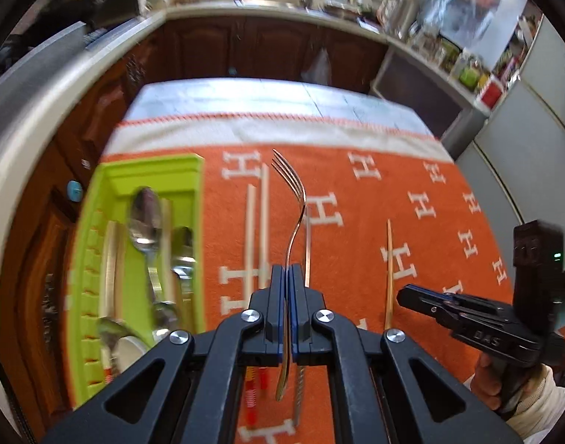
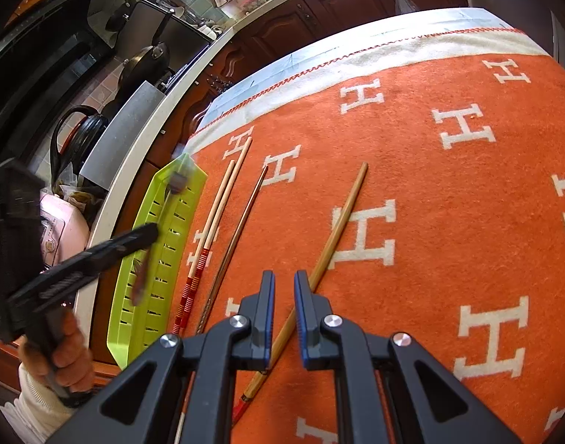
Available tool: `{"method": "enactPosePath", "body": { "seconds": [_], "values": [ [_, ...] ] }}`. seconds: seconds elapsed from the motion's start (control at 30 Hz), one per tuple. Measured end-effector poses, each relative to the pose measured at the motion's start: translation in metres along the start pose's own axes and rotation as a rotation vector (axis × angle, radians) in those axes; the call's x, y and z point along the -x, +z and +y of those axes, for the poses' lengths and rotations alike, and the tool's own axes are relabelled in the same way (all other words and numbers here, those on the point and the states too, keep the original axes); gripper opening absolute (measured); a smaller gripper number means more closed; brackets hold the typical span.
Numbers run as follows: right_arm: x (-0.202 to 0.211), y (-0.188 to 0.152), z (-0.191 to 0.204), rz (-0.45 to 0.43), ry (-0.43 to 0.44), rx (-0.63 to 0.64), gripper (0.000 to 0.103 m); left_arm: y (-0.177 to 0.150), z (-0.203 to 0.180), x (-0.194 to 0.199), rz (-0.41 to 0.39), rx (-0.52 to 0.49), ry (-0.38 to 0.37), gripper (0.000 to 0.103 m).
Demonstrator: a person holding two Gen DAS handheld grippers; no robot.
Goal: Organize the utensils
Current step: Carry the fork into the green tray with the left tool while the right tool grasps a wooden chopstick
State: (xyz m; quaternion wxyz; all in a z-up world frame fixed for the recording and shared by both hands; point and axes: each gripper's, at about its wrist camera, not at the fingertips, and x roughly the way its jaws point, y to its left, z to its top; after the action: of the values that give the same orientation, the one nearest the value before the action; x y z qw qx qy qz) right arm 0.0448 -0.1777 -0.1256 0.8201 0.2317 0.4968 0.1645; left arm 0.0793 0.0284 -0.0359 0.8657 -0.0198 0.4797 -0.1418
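Partly, fork (image 1: 296, 199) handle hidden by left gripper (image 1: 288, 277)

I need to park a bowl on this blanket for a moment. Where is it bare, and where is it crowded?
Bare: the orange blanket right of the lone bamboo chopstick, out to its far white border. Crowded: the strip between that chopstick and the green tray, where the pale chopstick pair and a dark chopstick lie. The tray already holds spoons.

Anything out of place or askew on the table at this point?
Mildly. The lone bamboo chopstick lies slanted on the orange blanket, apart from the pale pair and the dark chopstick beside the green tray. The left claw is shut on a fork. Nothing looks spilled or damaged.
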Motion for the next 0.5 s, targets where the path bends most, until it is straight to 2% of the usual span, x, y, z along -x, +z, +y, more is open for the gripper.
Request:
{"method": "enactPosePath", "body": {
  "seconds": [0.13, 0.23, 0.27, 0.33, 0.5],
  "values": [
    [0.000, 0.000, 0.000, -0.003, -0.035, -0.028, 0.012, -0.013, 0.026, 0.030, -0.059, 0.049, 0.093, 0.000],
    [0.001, -0.001, -0.003, -0.018, -0.063, -0.061, 0.030, -0.025, 0.052, 0.037, -0.046, 0.106, 0.137, 0.000],
    [0.001, -0.002, -0.002, -0.024, -0.072, -0.068, 0.032, -0.031, 0.062, 0.038, -0.038, 0.130, 0.144, 0.000],
    [0.000, -0.002, 0.002, -0.021, -0.093, -0.063, 0.032, -0.039, 0.075, 0.036, -0.028, 0.163, 0.154, 0.000],
    [-0.015, -0.003, 0.019, 0.012, -0.217, -0.023, 0.032, -0.055, 0.091, 0.028, -0.026, 0.213, 0.145, 0.000]
  ]
}}
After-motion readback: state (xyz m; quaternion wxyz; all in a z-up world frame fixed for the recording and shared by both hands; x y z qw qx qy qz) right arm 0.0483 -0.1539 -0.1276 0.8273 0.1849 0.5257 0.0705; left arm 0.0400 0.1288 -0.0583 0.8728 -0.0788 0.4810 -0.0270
